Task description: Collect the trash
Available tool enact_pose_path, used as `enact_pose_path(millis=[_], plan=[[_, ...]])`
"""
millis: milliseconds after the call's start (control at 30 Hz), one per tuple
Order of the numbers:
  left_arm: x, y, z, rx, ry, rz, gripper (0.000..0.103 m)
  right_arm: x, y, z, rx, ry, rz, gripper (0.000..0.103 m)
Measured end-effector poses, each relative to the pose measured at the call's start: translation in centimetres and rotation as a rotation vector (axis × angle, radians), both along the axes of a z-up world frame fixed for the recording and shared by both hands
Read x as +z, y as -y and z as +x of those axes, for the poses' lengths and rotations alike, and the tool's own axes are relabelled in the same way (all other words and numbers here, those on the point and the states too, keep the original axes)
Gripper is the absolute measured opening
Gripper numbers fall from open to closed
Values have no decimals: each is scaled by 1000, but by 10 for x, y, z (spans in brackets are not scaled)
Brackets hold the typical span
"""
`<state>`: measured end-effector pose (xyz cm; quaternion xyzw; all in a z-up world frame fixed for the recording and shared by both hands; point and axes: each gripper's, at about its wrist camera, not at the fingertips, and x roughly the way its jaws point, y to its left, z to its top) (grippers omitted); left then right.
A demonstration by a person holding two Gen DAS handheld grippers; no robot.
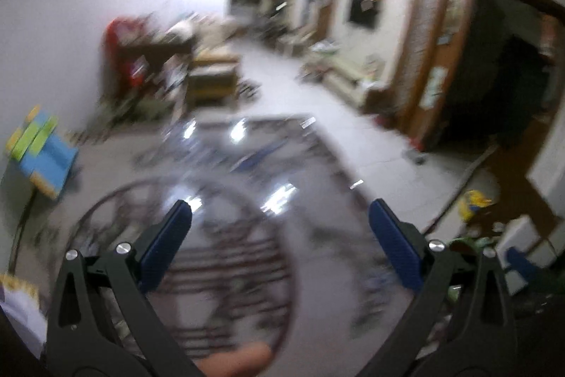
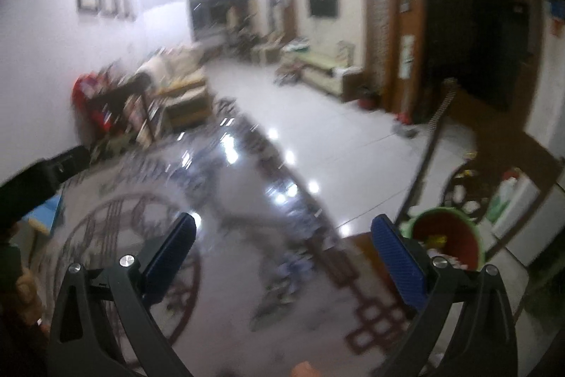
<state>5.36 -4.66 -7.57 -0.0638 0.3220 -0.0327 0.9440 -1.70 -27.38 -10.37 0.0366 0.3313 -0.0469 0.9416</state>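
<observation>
Both views are motion-blurred. My left gripper (image 1: 280, 212) is open, with nothing between its blue pads, held above a glossy patterned table top (image 1: 247, 253). My right gripper (image 2: 282, 227) is also open and empty over the same glossy table top (image 2: 229, 235). A green-rimmed red bin (image 2: 446, 241) with scraps inside stands on the floor just right of the right gripper's right finger. A yellow wrapper (image 1: 475, 200) lies on the floor at the right in the left wrist view. The left gripper's black body (image 2: 42, 177) shows at the left edge of the right wrist view.
A long tiled room stretches ahead, with a cluttered shelf (image 2: 120, 108) and sofa (image 2: 183, 87) along the left wall and a dark doorway (image 2: 494, 52) on the right. A blue and green box (image 1: 39, 151) sits at left. A white container (image 2: 512, 204) stands beside the bin.
</observation>
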Motion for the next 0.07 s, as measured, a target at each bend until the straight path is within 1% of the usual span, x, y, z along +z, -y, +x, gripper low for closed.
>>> enact_pose_path(millis=[67], plan=[[-29, -29, 9, 89, -73, 27, 98, -25, -18, 19, 65, -60, -15, 96]])
